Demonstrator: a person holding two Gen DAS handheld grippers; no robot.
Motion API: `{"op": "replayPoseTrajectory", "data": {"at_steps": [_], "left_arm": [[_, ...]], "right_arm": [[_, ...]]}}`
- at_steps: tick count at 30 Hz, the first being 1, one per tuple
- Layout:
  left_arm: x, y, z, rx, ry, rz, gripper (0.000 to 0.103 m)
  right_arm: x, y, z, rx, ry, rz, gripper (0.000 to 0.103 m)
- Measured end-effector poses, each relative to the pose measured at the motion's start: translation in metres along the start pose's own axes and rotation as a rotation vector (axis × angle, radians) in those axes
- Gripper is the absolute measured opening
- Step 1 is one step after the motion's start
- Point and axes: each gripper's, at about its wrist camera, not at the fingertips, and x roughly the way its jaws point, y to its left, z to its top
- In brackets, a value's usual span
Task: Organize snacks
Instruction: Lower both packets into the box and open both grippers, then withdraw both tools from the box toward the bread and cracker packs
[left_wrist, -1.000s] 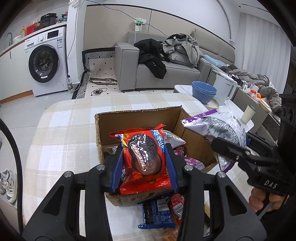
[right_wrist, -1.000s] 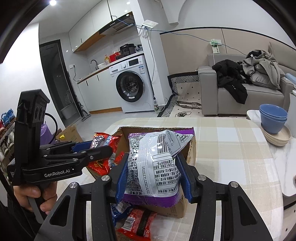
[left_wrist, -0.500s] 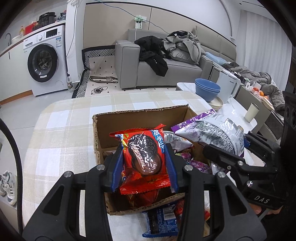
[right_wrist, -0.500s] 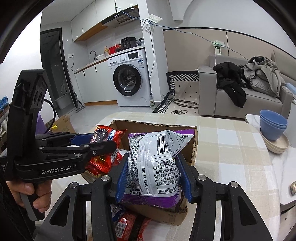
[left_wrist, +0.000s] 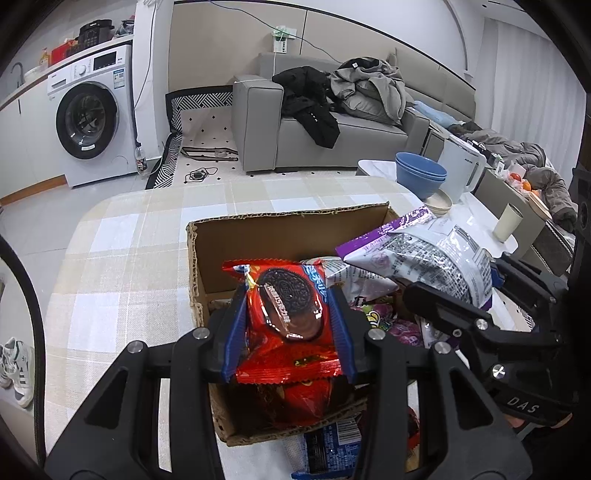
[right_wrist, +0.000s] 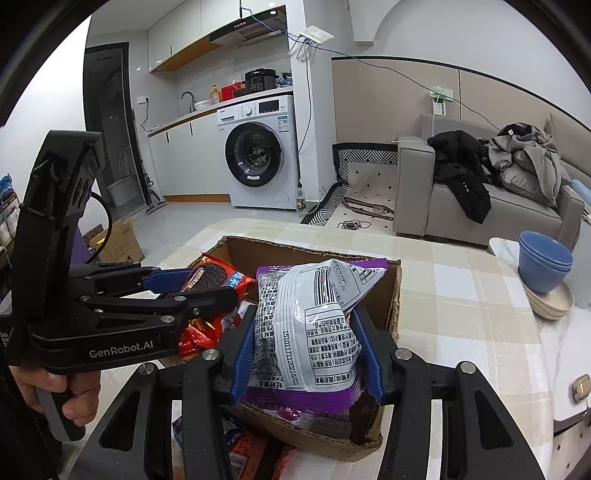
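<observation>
My left gripper (left_wrist: 288, 332) is shut on a red Oreo packet (left_wrist: 288, 317) and holds it over the open cardboard box (left_wrist: 288, 229) on the checked table. My right gripper (right_wrist: 304, 350) is shut on a silver and purple snack bag (right_wrist: 314, 325) and holds it over the right side of the same box (right_wrist: 314, 247). In the left wrist view the purple bag (left_wrist: 424, 258) hangs at the right. In the right wrist view the Oreo packet (right_wrist: 214, 277) shows at the left. More snack packets (left_wrist: 384, 321) lie inside the box.
Loose packets (left_wrist: 332, 446) lie on the table in front of the box. Stacked blue bowls (left_wrist: 421, 177), a white kettle (left_wrist: 461, 170) and a cup (left_wrist: 509, 221) stand on a side table at the right. A sofa and washing machine stand beyond.
Both grippers have moved forward and lower over the box, each still holding its packet. The box looks nearer in both views.
</observation>
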Motion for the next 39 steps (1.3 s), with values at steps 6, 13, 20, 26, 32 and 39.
{"op": "replayPoseTrajectory", "data": {"at_steps": [6,13,20,26,32,39], "left_arm": [[0.003,0.002,0.0,-0.002,0.006,0.003,0.039],[0.004,0.004,-0.002,-0.004,0.008,0.008,0.044],[-0.013,-0.004,-0.011,-0.018,-0.005,-0.018,0.084],[-0.04,-0.008,-0.022,-0.018,-0.034,-0.006,0.102],[-0.059,-0.008,-0.039,-0.032,-0.026,0.006,0.102],[-0.079,-0.007,-0.064,-0.042,-0.013,0.022,0.102]], "right_arm": [[0.004,0.003,0.0,-0.013,0.003,0.008,0.051],[-0.008,0.0,-0.002,-0.012,-0.022,-0.003,0.065],[-0.03,-0.018,-0.011,0.057,-0.032,-0.006,0.093],[-0.048,-0.028,-0.018,0.1,-0.03,0.009,0.102],[-0.061,-0.028,-0.029,0.127,-0.001,-0.004,0.102],[-0.075,-0.028,-0.049,0.141,0.035,-0.019,0.102]]}}
